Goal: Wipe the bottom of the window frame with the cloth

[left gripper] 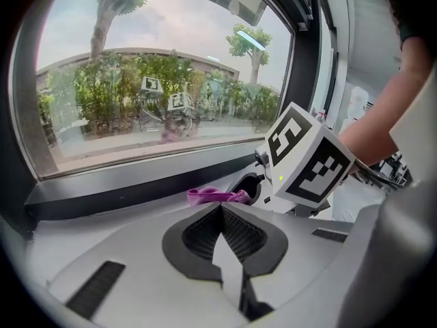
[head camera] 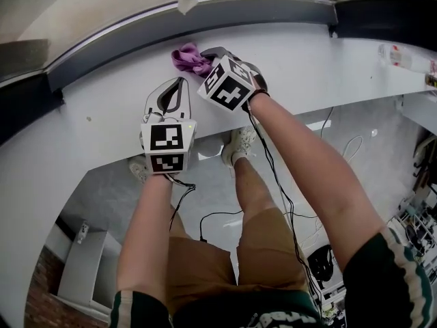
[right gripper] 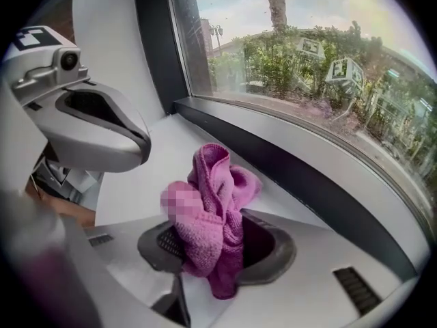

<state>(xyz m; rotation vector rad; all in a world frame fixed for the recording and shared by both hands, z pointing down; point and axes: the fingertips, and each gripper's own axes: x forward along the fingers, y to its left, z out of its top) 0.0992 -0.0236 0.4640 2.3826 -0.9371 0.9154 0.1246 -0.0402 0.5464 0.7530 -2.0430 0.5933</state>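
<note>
On the white sill [head camera: 321,60] just below the dark window frame [head camera: 205,16], the right tool [right gripper: 215,241] is clamping the purple cloth [right gripper: 215,197]. The left tool [left gripper: 220,214] is hovering beside it, clenched on nothing. The cloth is looking soft, light and limp, so it's best gripped on the bunch, leaving a wad ahead of the tips. It's showing no clean long axis, and the wad is poking forward toward the frame's bottom strip.

L tongs [head camera: 179,82], R tongs [head camera: 203,55]: white, b/w marker cubes [head camera: 167,142]; tan shorts [head camera: 205,265].
</note>
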